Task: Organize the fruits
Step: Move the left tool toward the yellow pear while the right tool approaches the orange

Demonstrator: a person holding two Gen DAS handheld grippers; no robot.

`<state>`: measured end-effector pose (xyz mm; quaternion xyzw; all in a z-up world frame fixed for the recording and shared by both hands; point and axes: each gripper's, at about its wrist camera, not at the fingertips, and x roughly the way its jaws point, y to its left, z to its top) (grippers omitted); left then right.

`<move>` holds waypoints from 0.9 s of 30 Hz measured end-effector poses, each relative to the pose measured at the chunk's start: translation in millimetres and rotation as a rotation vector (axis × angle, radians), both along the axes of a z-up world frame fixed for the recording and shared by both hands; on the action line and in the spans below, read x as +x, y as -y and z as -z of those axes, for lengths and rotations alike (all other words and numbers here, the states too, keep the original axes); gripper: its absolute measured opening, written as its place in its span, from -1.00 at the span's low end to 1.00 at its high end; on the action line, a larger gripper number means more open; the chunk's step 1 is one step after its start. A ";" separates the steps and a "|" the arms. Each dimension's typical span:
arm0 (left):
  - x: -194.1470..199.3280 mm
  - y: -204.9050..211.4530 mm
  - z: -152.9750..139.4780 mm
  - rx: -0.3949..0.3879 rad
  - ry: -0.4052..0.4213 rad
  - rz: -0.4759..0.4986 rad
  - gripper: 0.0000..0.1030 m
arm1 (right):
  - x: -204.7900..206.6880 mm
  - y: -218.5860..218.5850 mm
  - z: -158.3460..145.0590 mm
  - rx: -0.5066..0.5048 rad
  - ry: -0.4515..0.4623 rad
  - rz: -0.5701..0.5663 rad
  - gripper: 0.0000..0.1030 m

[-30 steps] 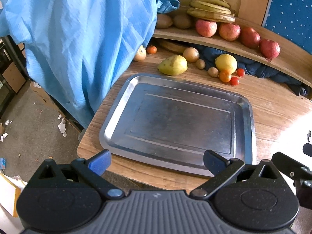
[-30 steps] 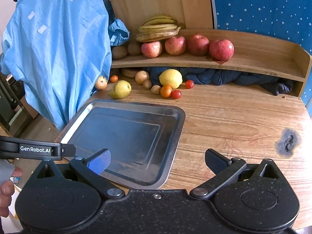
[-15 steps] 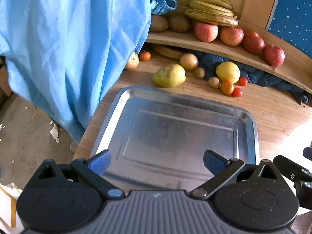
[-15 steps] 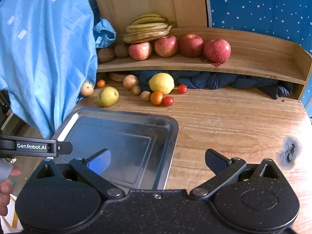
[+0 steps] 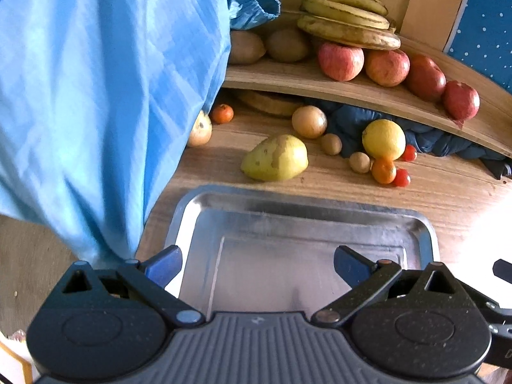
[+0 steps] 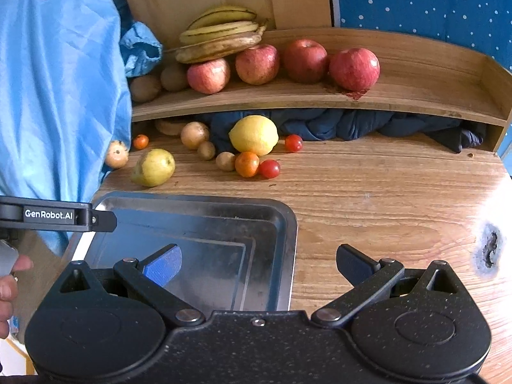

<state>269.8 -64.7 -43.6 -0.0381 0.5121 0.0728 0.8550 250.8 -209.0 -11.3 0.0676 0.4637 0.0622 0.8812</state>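
A bare steel tray (image 5: 320, 211) (image 6: 288, 224) lies on the wooden table. Beyond it lie a yellow-green pear (image 5: 275, 158) (image 6: 154, 167), a lemon (image 5: 383, 139) (image 6: 253, 135), a small orange (image 5: 383, 170) (image 6: 247, 164), cherry tomatoes (image 6: 269, 168) and small brown fruits (image 5: 308, 121). Apples (image 5: 340, 60) (image 6: 353, 68) and bananas (image 5: 347, 22) (image 6: 222, 36) sit on the shelf. My left gripper (image 5: 257, 264) is open over the tray's near part. My right gripper (image 6: 258, 264) is open over the tray's right edge. Both hold nothing.
A blue fabric (image 5: 105, 96) (image 6: 57, 89) hangs at the table's left side and hides part of a small fruit (image 5: 200, 126). Dark blue cloth (image 6: 368, 124) is stuffed under the wooden shelf (image 6: 416, 96). A dark burn mark (image 6: 489, 249) sits at right. A hand (image 6: 8, 284) holds the left gripper.
Both grippers have moved forward toward the fruit, so the tray and the fruit appear nearer. Both stayed open.
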 end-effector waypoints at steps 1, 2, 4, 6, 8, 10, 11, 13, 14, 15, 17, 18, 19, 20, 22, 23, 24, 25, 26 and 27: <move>4.7 -0.8 0.9 0.000 -0.003 0.008 0.99 | 2.4 -1.1 0.8 -0.001 -0.002 0.009 0.99; 9.1 -1.8 1.7 0.000 -0.005 0.016 0.99 | 4.4 -2.1 1.6 -0.002 -0.003 0.016 0.99; 18.0 -3.1 3.4 0.000 -0.009 0.034 0.99 | 8.4 -4.2 3.6 -0.004 -0.007 0.028 0.99; 24.7 -4.0 5.1 0.000 -0.013 0.052 0.99 | 13.1 -7.7 6.2 -0.005 -0.016 0.041 0.99; 31.9 -5.5 7.4 0.002 -0.018 0.069 0.99 | 17.7 -10.9 8.9 -0.005 -0.025 0.050 0.99; 38.4 -7.7 9.5 0.003 -0.023 0.084 0.99 | 22.7 -15.5 11.8 -0.005 -0.033 0.057 0.99; 41.7 -9.5 10.4 0.004 -0.025 0.091 0.99 | 24.4 -17.8 13.1 -0.005 -0.037 0.060 0.99; 48.4 -13.1 12.5 0.005 -0.030 0.107 0.99 | 29.5 -23.1 16.2 -0.002 -0.045 0.066 0.99; 51.9 -14.9 13.5 0.004 -0.033 0.116 0.99 | 32.0 -26.1 17.9 -0.002 -0.048 0.070 0.99; 54.8 -16.6 14.6 0.002 -0.036 0.125 0.99 | 34.3 -29.3 19.4 -0.003 -0.052 0.072 0.99; 61.9 -19.2 16.7 -0.004 -0.040 0.146 0.99 | 38.5 -35.1 22.3 -0.006 -0.057 0.075 0.99; 65.3 -20.3 17.7 -0.009 -0.042 0.156 0.99 | 40.5 -38.7 23.8 -0.009 -0.059 0.075 0.99; 68.9 -21.4 18.8 -0.014 -0.043 0.166 0.99 | 42.3 -42.2 25.0 -0.013 -0.062 0.074 0.99; 72.7 -22.4 19.8 -0.018 -0.042 0.175 0.99 | 43.3 -45.8 26.3 -0.019 -0.064 0.069 0.99; 79.7 -22.8 22.2 -0.025 -0.041 0.195 0.99 | 44.8 -53.4 28.4 -0.035 -0.063 0.057 0.99; 81.6 -23.0 23.0 -0.029 -0.041 0.204 0.99 | 45.6 -56.1 29.1 -0.047 -0.065 0.053 0.99; 84.2 -23.3 23.9 -0.032 -0.039 0.211 0.99 | 46.6 -59.5 29.8 -0.071 -0.067 0.056 0.99; 86.5 -23.3 24.9 -0.035 -0.038 0.217 0.99 | 48.0 -62.6 30.6 -0.099 -0.071 0.057 0.99; 88.7 -23.8 25.8 -0.041 -0.036 0.220 0.99 | 49.2 -64.3 31.5 -0.118 -0.073 0.054 0.99; 90.2 -24.6 26.5 -0.047 -0.033 0.222 0.99 | 51.0 -65.9 32.3 -0.133 -0.072 0.052 0.99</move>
